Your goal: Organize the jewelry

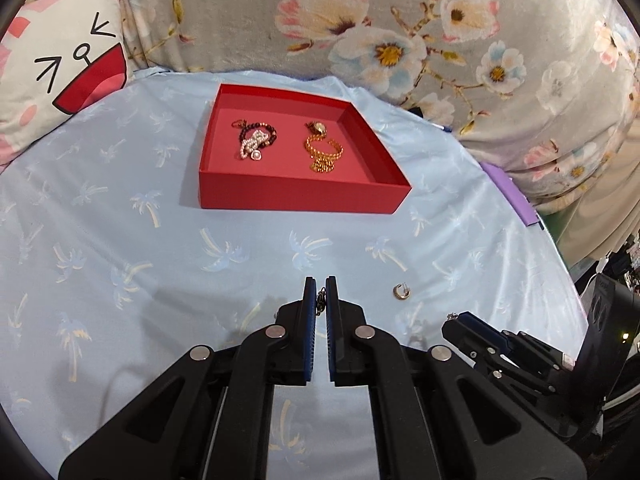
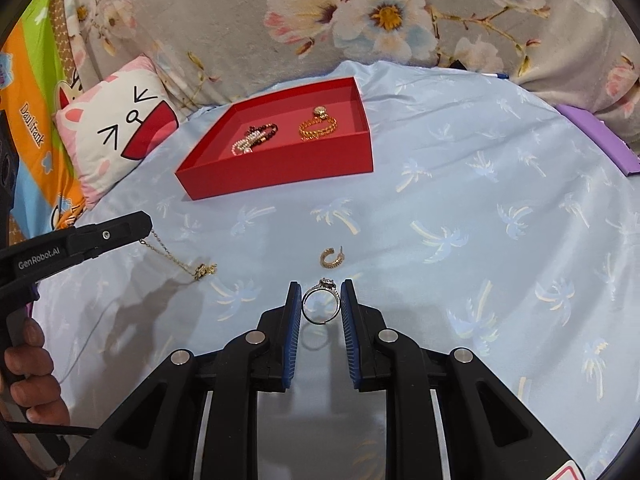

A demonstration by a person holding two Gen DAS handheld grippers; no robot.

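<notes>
Right wrist view | pale blue palm-print sheet (image 2: pixel 460 184) under right gripper (image 2: pixel 320 300), pinching ring (image 2: pixel 321 306) | red tray (image 2: pixel 280 160) ahead | left gripper (image 1: pixel 320 292) clamps fine chain (image 1: pixel 321 300) | floral blanket (image 2: pixel 320 12) behind

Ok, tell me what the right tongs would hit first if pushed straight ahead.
Probably the small gold hoop earring on the blue palm-print sheet, just beyond the silver ring the right tongs hold; depth is uncertain.

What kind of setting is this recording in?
Likely a bedroom, on a bed: pale blue palm-print bedsheet, grey floral plush blanket bunched behind, white cartoon-face pillow beside the red jewelry tray.
</notes>
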